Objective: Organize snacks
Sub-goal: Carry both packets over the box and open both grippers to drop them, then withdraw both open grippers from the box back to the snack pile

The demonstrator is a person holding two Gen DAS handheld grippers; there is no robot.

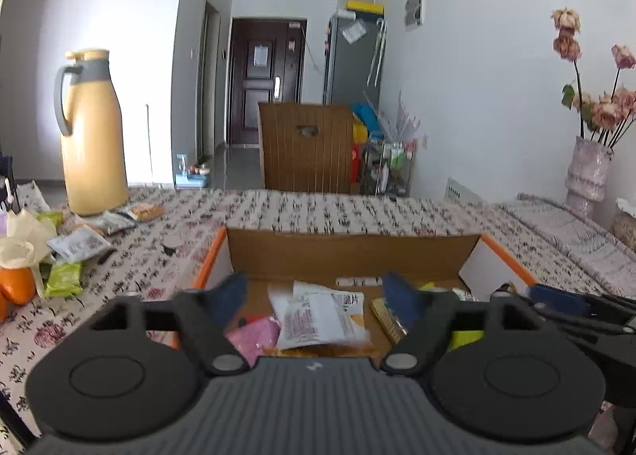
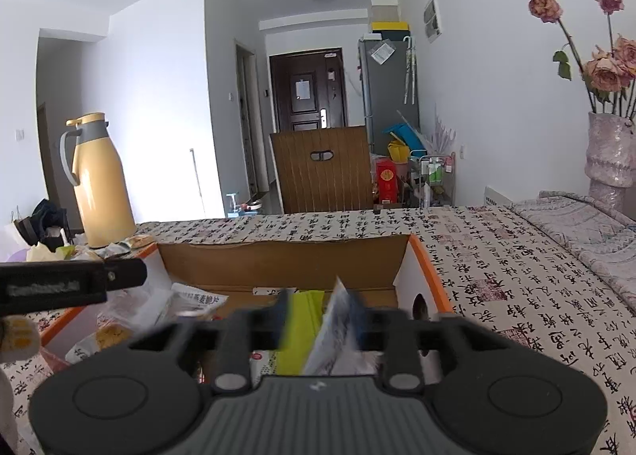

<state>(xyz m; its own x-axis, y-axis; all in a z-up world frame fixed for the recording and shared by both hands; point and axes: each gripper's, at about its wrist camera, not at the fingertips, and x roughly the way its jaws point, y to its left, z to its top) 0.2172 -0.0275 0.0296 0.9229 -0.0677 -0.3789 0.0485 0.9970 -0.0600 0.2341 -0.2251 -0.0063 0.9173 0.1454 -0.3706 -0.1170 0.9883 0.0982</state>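
Observation:
An open cardboard box (image 1: 349, 256) with orange-and-white sides sits on the patterned tablecloth, with several snack packets inside. My left gripper (image 1: 314, 296) hovers over it, open, its blue pads wide apart. A white snack packet (image 1: 318, 320) lies below and between them, touching neither, beside a pink packet (image 1: 254, 335). My right gripper (image 2: 322, 316) is over the box's (image 2: 278, 264) right part, open. A lime-green packet (image 2: 302, 320) and a tilted white packet (image 2: 338, 328) stand blurred between its fingers. Each gripper shows at the edge of the other's view.
Loose snack packets (image 1: 79, 244) lie at the table's left, near a yellow thermos jug (image 1: 93, 133) and an orange object (image 1: 16, 284). A vase of dried roses (image 2: 608, 153) stands far right. A wooden chair back (image 1: 306, 145) rises behind the table.

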